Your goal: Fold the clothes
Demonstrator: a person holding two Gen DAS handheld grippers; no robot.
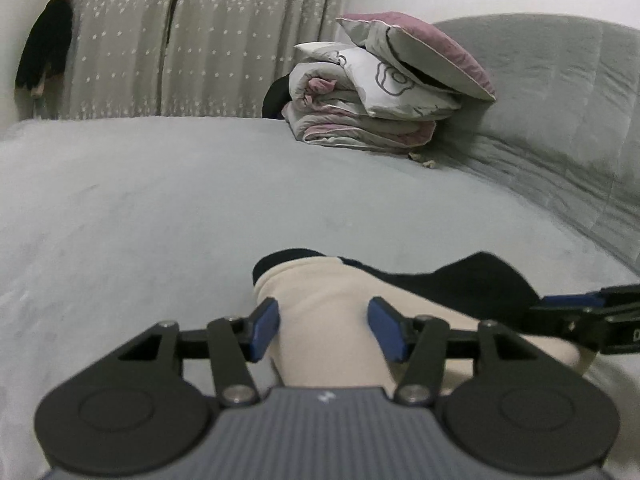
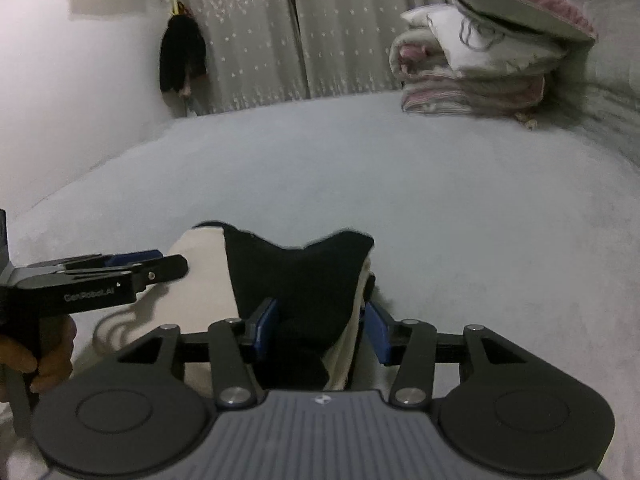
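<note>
Cream-and-black garment, item 1: lies on the near part of the grey bed cover, already gathered into a compact, layered bundle. Cream panel is seen on the left side, black panel on the right, w/ a cream layer showing under the black at its right edge. Bundle is judged mostly folded; edges are not squared, black top edge is wavy.

Left gripper, item 2: jaws stand partly apart, approx. mid-width, blue pads either side of the cream part. Left pad sits close to the fabric edge, but no pinch is evident; cloth is not lifted or puckered. Read as released, not held.

Right gripper, item 3: jaws likewise partly apart over the black part, pads flanking the cloth. Pads appear close to the cloth, but no squeeze is made out. Read as released. A hand is seen on the left tool's handle in the right wrist view.

Status: one fold judged laid down and let go. Remaining, prob.: smoothing, poss. one more fold, then setting aside. No other loose clothes are visible to be folded.

Farther back, item 4: stack of folded bedding w/ a pink-backed cushion on top, at the head end, well apart from the garment. Starred curtain and a dark hanging object are noted beyond.
</note>
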